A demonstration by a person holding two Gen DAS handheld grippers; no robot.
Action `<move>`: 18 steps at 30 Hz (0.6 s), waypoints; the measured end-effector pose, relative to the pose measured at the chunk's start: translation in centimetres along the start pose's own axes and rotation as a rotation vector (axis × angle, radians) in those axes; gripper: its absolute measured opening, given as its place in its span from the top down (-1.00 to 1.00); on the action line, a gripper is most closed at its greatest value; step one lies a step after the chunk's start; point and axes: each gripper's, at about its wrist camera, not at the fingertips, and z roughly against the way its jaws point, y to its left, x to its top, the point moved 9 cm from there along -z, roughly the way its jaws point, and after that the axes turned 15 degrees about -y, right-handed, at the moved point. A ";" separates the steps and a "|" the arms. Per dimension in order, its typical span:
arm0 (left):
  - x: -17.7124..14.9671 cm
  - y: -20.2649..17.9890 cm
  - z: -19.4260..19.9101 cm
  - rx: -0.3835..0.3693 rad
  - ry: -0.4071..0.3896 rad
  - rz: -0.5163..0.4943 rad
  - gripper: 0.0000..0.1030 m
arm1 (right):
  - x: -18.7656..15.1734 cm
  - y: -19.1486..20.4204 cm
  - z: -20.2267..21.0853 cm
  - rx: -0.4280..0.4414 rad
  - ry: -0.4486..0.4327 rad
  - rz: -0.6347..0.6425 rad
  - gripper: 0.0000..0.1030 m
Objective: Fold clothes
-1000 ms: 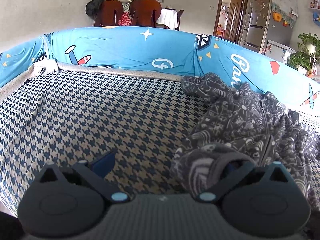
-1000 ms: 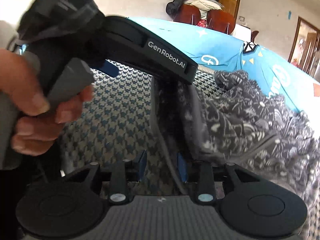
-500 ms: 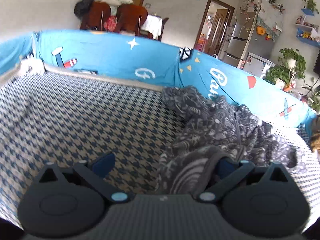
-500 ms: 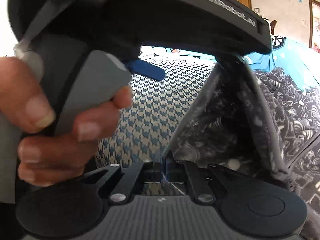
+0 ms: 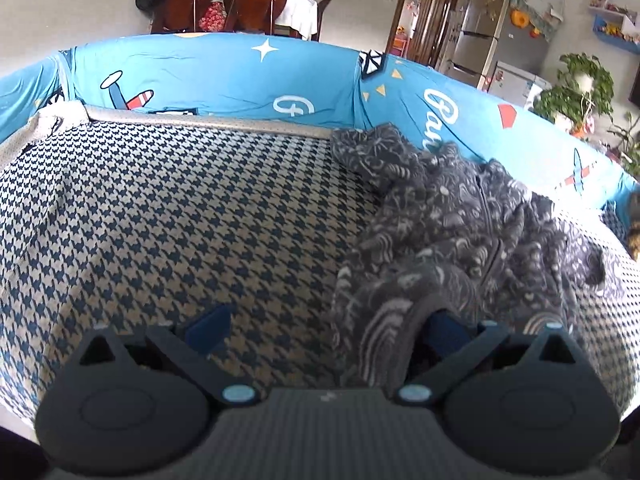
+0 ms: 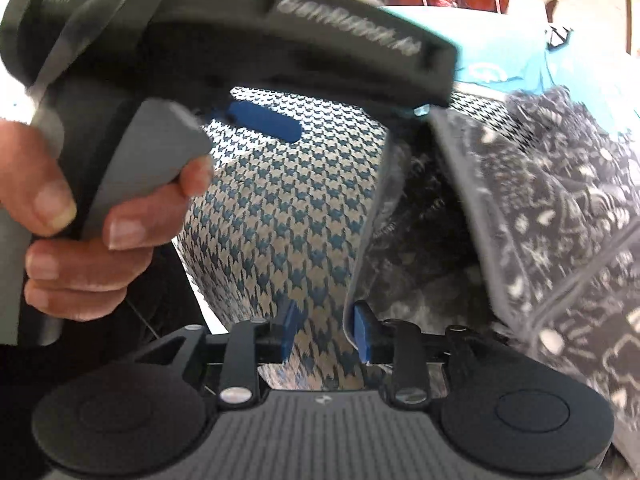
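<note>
A dark grey fleece garment (image 5: 460,232) with a pale pattern lies crumpled on the right of the houndstooth mat (image 5: 180,220). My left gripper (image 5: 326,328) is open wide; a fold of the garment drapes over its right finger and hides the pad. In the right wrist view a hand (image 6: 80,220) holds that left gripper (image 6: 340,120) up close, and the garment (image 6: 540,200) hangs from its far finger. My right gripper (image 6: 325,332) sits below it with jaws opening. The garment's grey hem hangs against the inner side of its right pad, not pinched.
Blue padded walls (image 5: 224,76) with cartoon prints ring the mat. Beyond them stand wooden chairs (image 5: 224,4) piled with clothes, a fridge (image 5: 500,44) and potted plants (image 5: 576,88). The left and middle of the mat (image 6: 288,208) carry only the houndstooth cover.
The right gripper's jaws closed on the hanging hem half a second ago and now stand apart again. The left gripper with the draped fold has come up closer in the right wrist view.
</note>
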 end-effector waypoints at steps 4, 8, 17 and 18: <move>-0.9 0.1 0.6 0.012 0.017 -0.013 -1.00 | -0.5 -0.5 1.2 -0.029 0.002 -0.045 0.38; -1.4 -0.5 1.4 -0.018 0.021 -0.029 -1.00 | -0.6 -0.4 2.9 -0.058 -0.026 -0.068 0.38; 0.4 -3.9 4.5 -0.171 -0.058 -0.036 -1.00 | 2.3 -2.4 7.0 -0.184 -0.138 -0.163 0.38; 1.0 -4.3 4.8 -0.183 -0.072 -0.031 -1.00 | 2.4 -2.8 8.0 -0.204 -0.155 -0.170 0.38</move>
